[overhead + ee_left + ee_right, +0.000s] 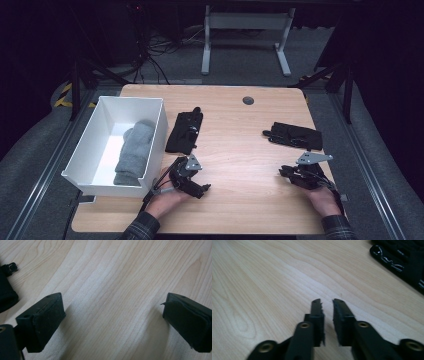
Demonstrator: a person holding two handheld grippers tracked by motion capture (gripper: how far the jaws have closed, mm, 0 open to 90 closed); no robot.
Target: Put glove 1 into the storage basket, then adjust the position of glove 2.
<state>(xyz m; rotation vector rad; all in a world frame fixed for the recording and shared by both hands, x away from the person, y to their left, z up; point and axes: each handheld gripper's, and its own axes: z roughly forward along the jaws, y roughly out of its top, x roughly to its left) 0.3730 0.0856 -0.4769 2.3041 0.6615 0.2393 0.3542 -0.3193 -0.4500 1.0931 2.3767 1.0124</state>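
Black fabric glove lies left of centre frame, long axis running up the frame and tilted slightly right.
Your left gripper rests below it on the pale wood-grain table, jaws wide and empty; your right gripper, lower right, has jaws nearly closed on nothing.

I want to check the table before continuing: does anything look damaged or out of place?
Mostly tidy. The left pad of the right hand-held gripper has a ragged, frayed inner edge; it looks worn.
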